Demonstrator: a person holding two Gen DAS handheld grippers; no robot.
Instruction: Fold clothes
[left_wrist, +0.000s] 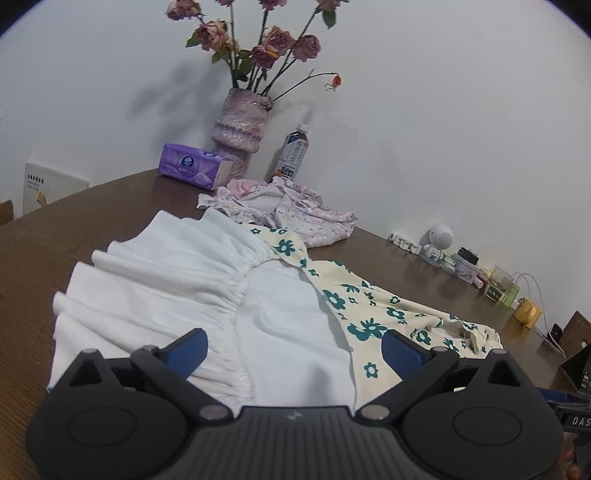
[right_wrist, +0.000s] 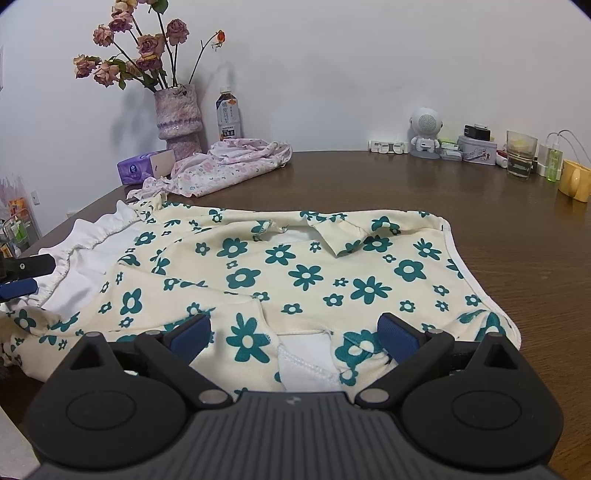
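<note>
From here I can't read the bottle (right_wrist: 228, 114) label, the roses (left_wrist: 258, 40) run off the top edge, and my gripper bodies hide the dress's (right_wrist: 303, 266) near hem.

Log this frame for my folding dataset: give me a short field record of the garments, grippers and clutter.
garment in work: dress, cream top with teal flowers, white skirt, spread flat on table
second garment: pink floral heap, unfolded, by the vase
left gripper: open, over the skirt
right gripper: open, over the top's near edge
clutter: tissues, bottle, mug
</note>
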